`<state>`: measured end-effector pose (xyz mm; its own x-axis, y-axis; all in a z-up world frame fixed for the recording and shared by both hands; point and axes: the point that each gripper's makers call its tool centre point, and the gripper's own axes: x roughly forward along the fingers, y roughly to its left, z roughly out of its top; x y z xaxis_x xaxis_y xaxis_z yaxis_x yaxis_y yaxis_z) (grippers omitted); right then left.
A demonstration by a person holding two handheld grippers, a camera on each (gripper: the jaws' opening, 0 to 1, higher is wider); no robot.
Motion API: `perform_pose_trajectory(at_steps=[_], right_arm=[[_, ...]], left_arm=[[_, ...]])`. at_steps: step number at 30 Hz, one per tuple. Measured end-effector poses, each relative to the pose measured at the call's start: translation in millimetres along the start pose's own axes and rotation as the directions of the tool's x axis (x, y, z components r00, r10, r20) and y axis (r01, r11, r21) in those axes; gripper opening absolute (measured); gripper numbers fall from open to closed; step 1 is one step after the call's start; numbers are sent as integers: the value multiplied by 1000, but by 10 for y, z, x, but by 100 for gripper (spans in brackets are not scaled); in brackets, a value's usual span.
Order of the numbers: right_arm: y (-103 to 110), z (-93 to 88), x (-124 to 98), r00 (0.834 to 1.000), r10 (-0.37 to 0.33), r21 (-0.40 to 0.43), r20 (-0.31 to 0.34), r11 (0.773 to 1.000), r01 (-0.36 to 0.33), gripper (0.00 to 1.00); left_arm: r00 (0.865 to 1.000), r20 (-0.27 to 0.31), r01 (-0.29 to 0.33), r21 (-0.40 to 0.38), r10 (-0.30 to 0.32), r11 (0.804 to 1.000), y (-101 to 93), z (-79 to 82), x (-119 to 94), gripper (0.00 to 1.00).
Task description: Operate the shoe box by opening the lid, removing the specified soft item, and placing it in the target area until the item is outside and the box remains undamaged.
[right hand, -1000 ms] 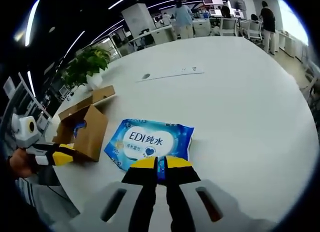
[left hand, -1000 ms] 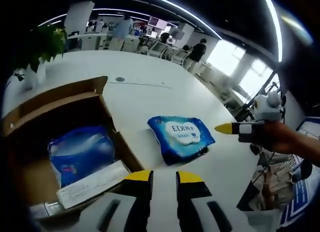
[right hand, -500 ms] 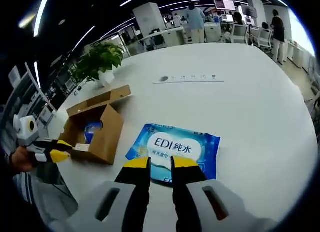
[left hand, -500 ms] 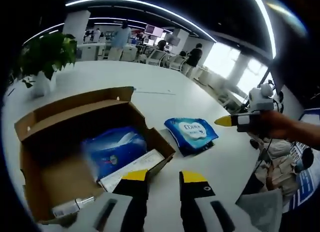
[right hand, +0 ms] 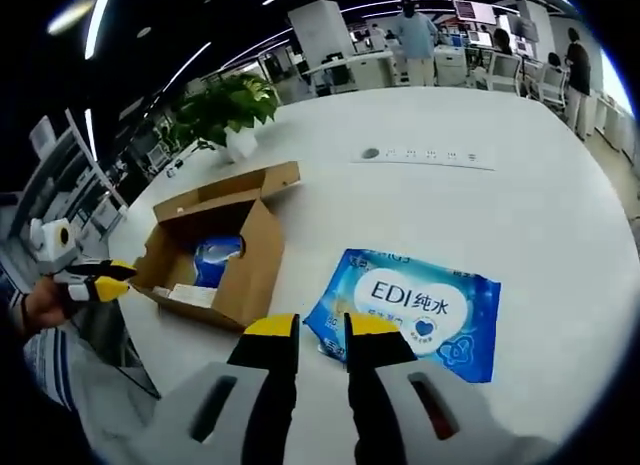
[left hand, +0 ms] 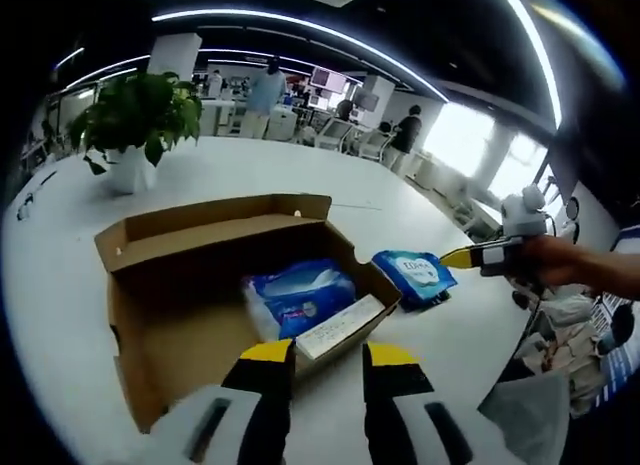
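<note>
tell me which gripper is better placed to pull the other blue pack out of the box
Left, probably. The left gripper hangs at the open box, the blue pack just beyond its tips. The right gripper sits by the wipes pack on the table, beside the box.

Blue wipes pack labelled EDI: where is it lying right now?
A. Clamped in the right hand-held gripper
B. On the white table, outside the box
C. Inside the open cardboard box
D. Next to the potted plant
B: in the right gripper view the blue wipes pack lies flat on the white table, beside the open cardboard box and just beyond the empty tips of the right hand-held gripper.
</note>
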<state>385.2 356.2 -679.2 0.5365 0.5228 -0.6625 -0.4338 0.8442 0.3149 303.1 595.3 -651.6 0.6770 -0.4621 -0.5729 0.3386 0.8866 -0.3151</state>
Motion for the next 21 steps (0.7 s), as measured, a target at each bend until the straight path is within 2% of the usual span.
perform_pose_trajectory(at_steps=[9,21], right_arm=[[362,67,252,999,46,-43,-24,998,-47,17],[723,148,539,994,94,-85,-56,992,-98,18]], left_arm=[[999,28,-45,-35,46,998,317,-20,-260,27],[995,48,-81,-71,84,994,624,-53,-426,28]])
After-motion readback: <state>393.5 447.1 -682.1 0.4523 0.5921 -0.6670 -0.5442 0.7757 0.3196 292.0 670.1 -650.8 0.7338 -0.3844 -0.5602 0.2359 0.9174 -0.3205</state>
